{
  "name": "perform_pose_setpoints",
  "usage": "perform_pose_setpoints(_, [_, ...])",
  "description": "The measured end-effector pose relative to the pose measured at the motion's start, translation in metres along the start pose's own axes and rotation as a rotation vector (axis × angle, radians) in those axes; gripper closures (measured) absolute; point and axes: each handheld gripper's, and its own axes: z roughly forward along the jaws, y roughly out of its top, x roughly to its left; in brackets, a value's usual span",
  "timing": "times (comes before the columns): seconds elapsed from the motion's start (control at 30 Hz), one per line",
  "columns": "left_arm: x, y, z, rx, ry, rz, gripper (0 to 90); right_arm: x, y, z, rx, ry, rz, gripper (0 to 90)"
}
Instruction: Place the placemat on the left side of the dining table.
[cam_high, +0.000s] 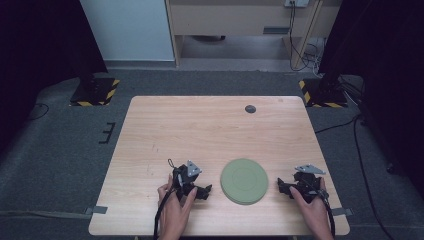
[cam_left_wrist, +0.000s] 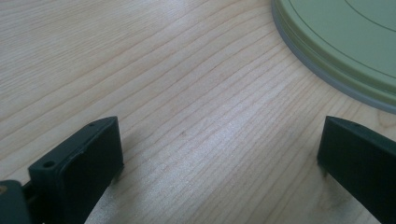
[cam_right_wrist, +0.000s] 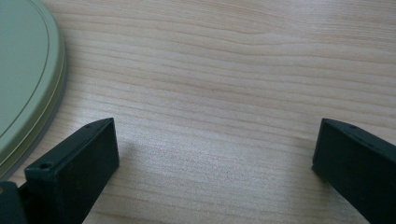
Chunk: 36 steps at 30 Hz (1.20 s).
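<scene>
Resting low on the wooden table (cam_high: 200, 130), left tongs (cam_high: 204, 190) held by the person's left hand (cam_high: 175, 207), jaws spread wide, nothing between them. Just right of them, a green round plate (cam_high: 244, 180) lies flat near the table's front edge. Right tongs (cam_high: 283, 186) beside the plate's far side, likewise released, in the right hand (cam_high: 314, 210).

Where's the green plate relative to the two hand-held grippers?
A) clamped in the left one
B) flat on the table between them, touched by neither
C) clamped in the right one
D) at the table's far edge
B: in the high view the green plate lies flat on the table between the left hand-held gripper and the right hand-held gripper; both stand open over bare wood.
</scene>
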Motion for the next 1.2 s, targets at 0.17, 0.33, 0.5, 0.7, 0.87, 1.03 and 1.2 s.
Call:
perform_pose_setpoints(0.17, [0.0,0.0,0.0,-0.001,0.0,0.0,0.0,0.001,0.0,-0.001,0.0,0.0,0.0,0.9])
perform_pose_setpoints(0.33, [0.0,0.0,0.0,0.0,0.003,-0.002,0.0,0.002,-0.001,-0.001,0.0,0.012,-0.01,0.6])
perform_pose_setpoints(0.5, [-0.001,-0.001,-0.002,-0.01,-0.011,-0.008,0.0,0.002,-0.001,-0.001,0.0,0.044,-0.037,1.6])
perform_pose_setpoints(0.7, [-0.003,-0.002,-0.01,-0.067,-0.047,0.014,2.4,0.01,0.0,-0.01,-0.035,0.088,-0.074,4.1])
perform_pose_setpoints(0.87, [-0.011,0.001,-0.015,-0.124,-0.074,0.025,3.7,0.016,-0.001,-0.015,-0.04,0.121,-0.103,3.9])
perform_pose_setpoints(1.03, [-0.02,0.005,-0.013,-0.143,-0.101,0.037,3.9,0.022,-0.001,-0.016,-0.05,0.146,-0.128,3.8])
perform_pose_setpoints(1.2, [-0.029,0.009,-0.006,-0.147,-0.121,0.039,3.8,0.026,-0.001,-0.018,-0.055,0.16,-0.138,3.8])
